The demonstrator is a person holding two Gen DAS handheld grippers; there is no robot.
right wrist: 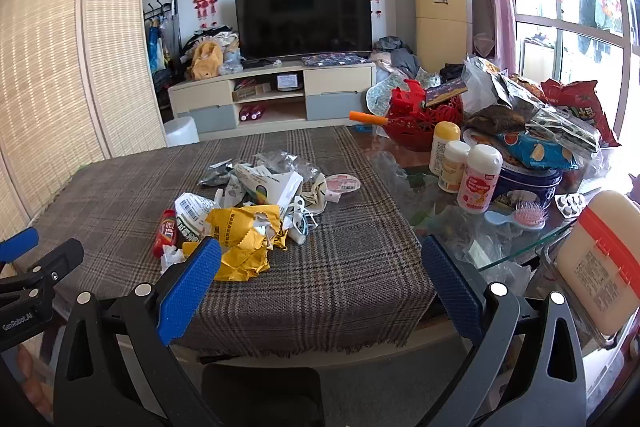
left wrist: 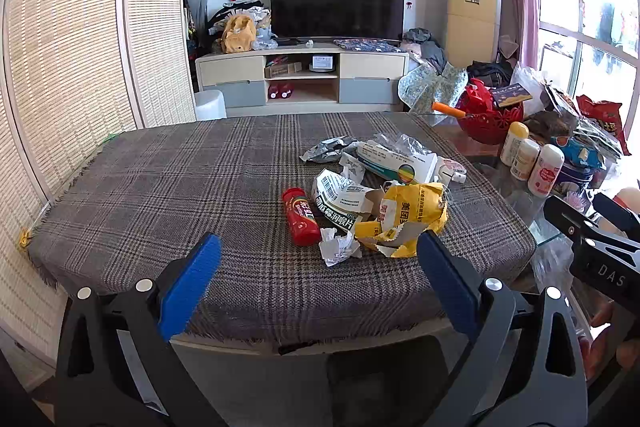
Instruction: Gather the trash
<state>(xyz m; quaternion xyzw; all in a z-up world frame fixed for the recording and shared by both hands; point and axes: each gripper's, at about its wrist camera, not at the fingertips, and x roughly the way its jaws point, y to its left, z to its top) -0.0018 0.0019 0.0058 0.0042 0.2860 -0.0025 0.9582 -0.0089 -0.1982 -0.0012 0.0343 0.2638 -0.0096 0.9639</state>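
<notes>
A heap of trash lies on the plaid tablecloth (left wrist: 160, 195): a red tube (left wrist: 301, 215), a crumpled yellow bag (left wrist: 408, 217), a torn white wrapper with a barcode (left wrist: 338, 197), a crumpled white paper ball (left wrist: 338, 246), a white box (left wrist: 400, 163) and a silver foil wrapper (left wrist: 326, 151). My left gripper (left wrist: 318, 259) is open and empty, just short of the paper ball. My right gripper (right wrist: 320, 263) is open and empty, near the table's front edge, with the yellow bag (right wrist: 244, 239) by its left finger. The red tube (right wrist: 166, 231) lies left of it.
A glass table part to the right carries white bottles (right wrist: 478, 183), a red basket (right wrist: 424, 119), snack bags (right wrist: 536, 147), a pink hairbrush (right wrist: 530, 217) and a clear box with an orange latch (right wrist: 600, 263). A TV stand (left wrist: 304, 75) stands behind. A bamboo screen (left wrist: 68, 59) is at left.
</notes>
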